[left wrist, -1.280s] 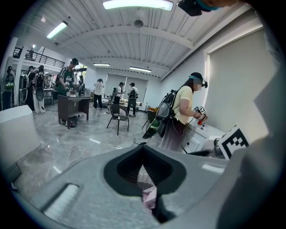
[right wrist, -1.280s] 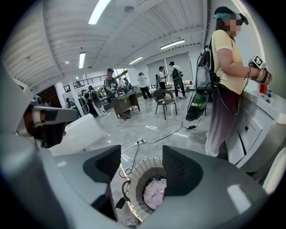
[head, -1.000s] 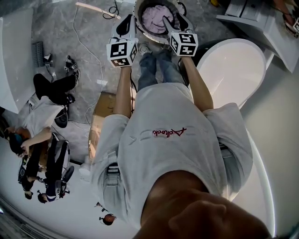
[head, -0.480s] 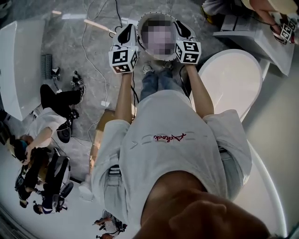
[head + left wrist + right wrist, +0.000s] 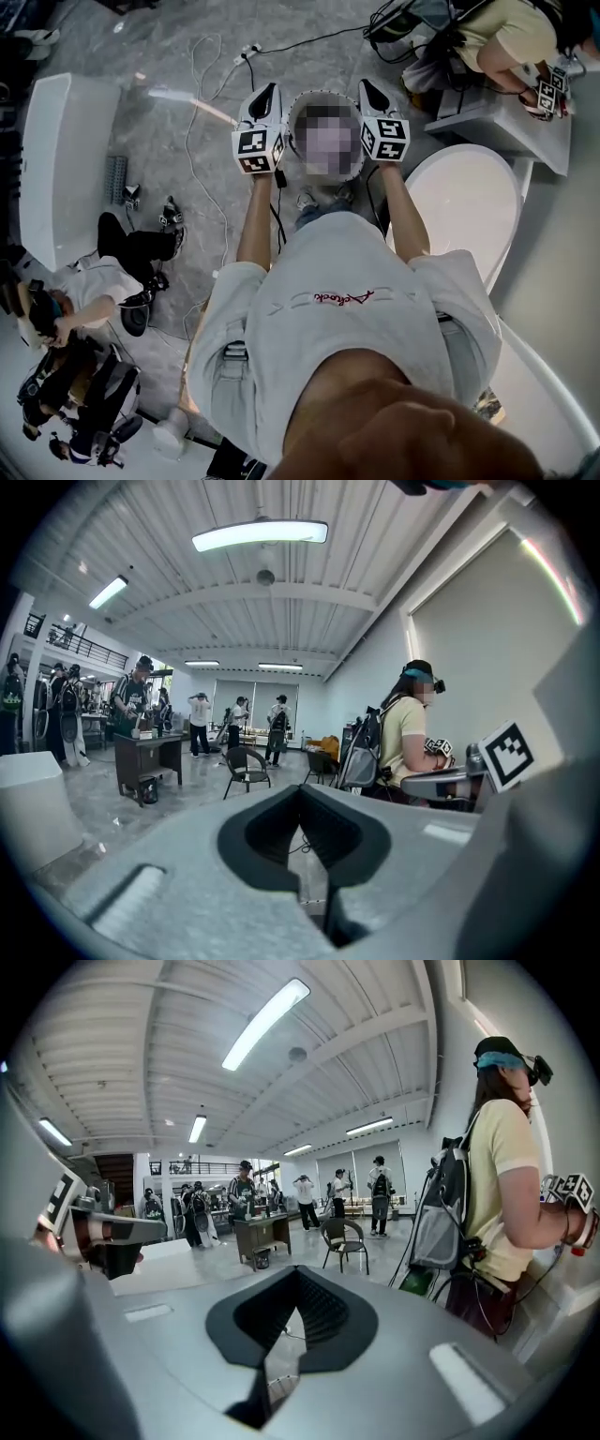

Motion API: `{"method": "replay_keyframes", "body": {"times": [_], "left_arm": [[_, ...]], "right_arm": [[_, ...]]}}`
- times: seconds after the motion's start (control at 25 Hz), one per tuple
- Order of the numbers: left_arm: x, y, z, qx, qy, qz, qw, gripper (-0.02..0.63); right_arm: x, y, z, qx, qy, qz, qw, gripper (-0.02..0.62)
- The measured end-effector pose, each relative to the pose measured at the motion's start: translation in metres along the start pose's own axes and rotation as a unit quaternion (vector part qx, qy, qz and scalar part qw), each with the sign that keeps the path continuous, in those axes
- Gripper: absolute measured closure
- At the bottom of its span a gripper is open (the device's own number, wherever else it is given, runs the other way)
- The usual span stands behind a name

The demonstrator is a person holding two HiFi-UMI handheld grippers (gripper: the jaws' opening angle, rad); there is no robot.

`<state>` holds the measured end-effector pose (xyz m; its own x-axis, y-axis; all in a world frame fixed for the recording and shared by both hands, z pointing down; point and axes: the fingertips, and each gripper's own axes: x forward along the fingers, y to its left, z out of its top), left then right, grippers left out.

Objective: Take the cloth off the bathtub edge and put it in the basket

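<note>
Left gripper (image 5: 268,92) and right gripper (image 5: 367,88) flank the basket (image 5: 323,95). Both jaws are closed on nothing, the right's just shut; cloth hidden.

Round basket (image 5: 330,181) with a pale rim, upright on the grey floor at 12 o'clock; contents can't be made out. White oval bathtub (image 5: 466,221) just beside it, at its 4 o'clock.

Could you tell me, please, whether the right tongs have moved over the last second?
Yes. The right tongs reached inside the basket before; now they stand outside its rim, on its right, shut and empty.
</note>
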<state>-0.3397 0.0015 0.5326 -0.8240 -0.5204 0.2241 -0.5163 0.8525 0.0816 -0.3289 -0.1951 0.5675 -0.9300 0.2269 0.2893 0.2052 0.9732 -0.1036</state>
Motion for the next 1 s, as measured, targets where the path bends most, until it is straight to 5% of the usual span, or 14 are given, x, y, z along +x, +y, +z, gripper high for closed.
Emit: {"method": "replay_keyframes", "body": {"times": [0.6,1.0], "left_arm": [[0.002,0.020,0.091,0.034,-0.073,0.003,0.9967,0.604],[-0.001,0.024,0.102,0.043,-0.086,0.017,0.9952,0.604]], "right_arm": [[0.011,0.014,0.111,-0.037,-0.088,0.015,0.995,0.589],[0.018,0.022,0.133,-0.051,-0.108,0.034,0.992,0.589]]}}
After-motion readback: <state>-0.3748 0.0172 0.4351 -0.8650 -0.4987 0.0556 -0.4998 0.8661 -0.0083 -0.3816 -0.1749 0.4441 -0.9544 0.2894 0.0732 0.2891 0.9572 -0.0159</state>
